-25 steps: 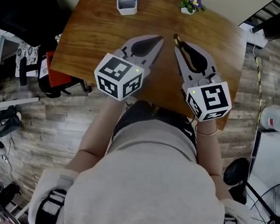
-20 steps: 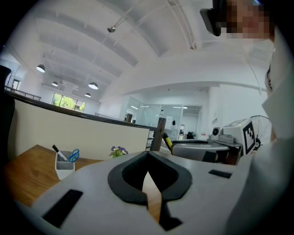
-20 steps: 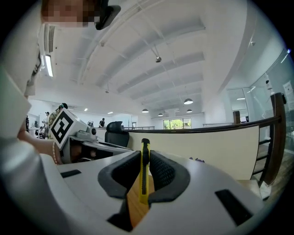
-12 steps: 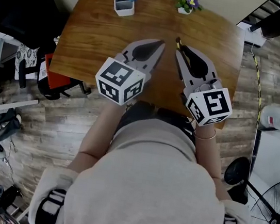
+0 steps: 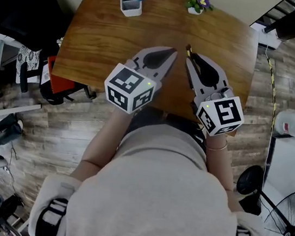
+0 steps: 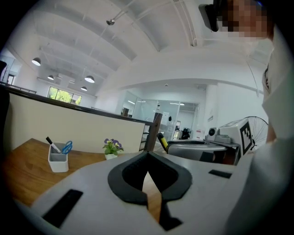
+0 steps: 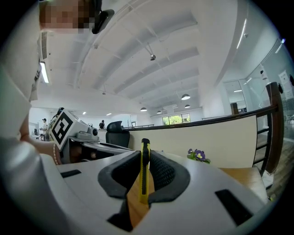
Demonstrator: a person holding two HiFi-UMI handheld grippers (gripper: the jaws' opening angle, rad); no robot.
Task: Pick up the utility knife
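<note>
Clamping yellow utility knife [image 7: 144,181], end past jaw tips: right gripper [image 7: 145,156]; left gripper [image 6: 148,155] pinched together, empty.

Utility knife [image 7: 144,176] between right gripper's [image 5: 190,58] tongs, over the table [image 5: 104,37].

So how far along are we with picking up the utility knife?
Done: the right gripper is closed on the yellow knife, which stands upright between its pads. In hand: the knife looks lifted off the table, though the gap beneath it is hard to judge. The left gripper is shut and empty. Left: probably nothing beyond confirming the lift.
</note>
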